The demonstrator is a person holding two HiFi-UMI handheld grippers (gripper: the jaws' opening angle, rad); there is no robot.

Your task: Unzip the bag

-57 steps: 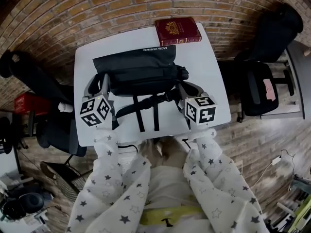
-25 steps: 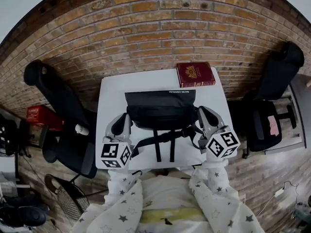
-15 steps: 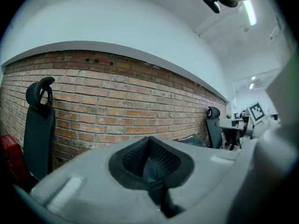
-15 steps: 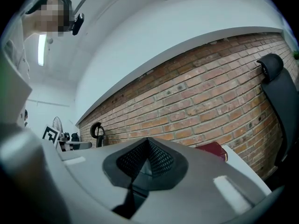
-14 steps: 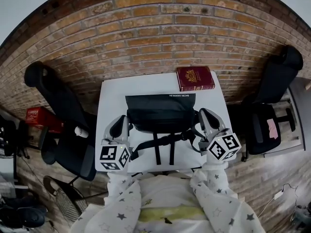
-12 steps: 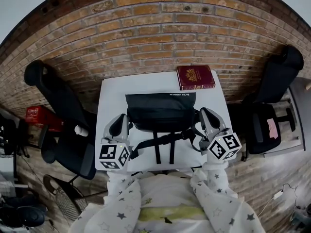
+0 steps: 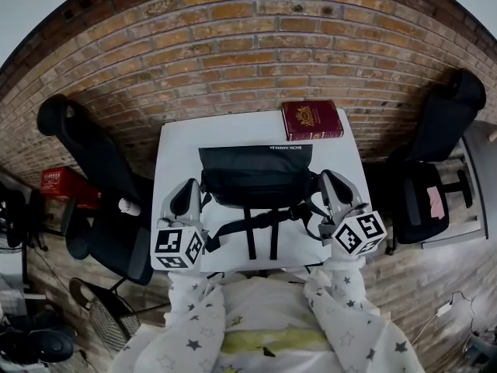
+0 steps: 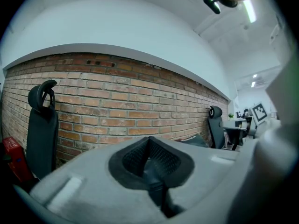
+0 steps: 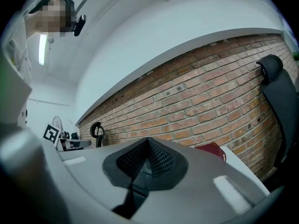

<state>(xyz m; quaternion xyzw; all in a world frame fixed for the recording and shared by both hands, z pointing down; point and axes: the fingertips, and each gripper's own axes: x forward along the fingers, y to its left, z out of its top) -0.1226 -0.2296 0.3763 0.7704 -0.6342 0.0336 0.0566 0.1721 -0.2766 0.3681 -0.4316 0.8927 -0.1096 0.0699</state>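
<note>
ok so from the left: there's a red box down on the floor, then a black office chair parked right against the left edge of the table; over at the table's far right corner a dark red book lies flat, just behind the bag and not touching it; past the table's right edge sits another black chair with more dark stuff around it that I can't make out; nothing is actually lying on the bag or in front of its near side except its own straps, which trail toward the person; the surface is a small white table pushed up to a brick wall, wood plank floor all round; the black bag lies flat in the middle of the table, lengthwise left to right, between the two grippers; left gripper is just beside the bag's left end, jaws clenched together with nothing in them, its own view just shows the pads meeting with brick wall beyond; right gripper is just beside the bag's right end near a strap loop, also clamped tight on nothing; can't tell if either tip is actually touching the bag; both grippers point toward the wall, roughly level
</note>
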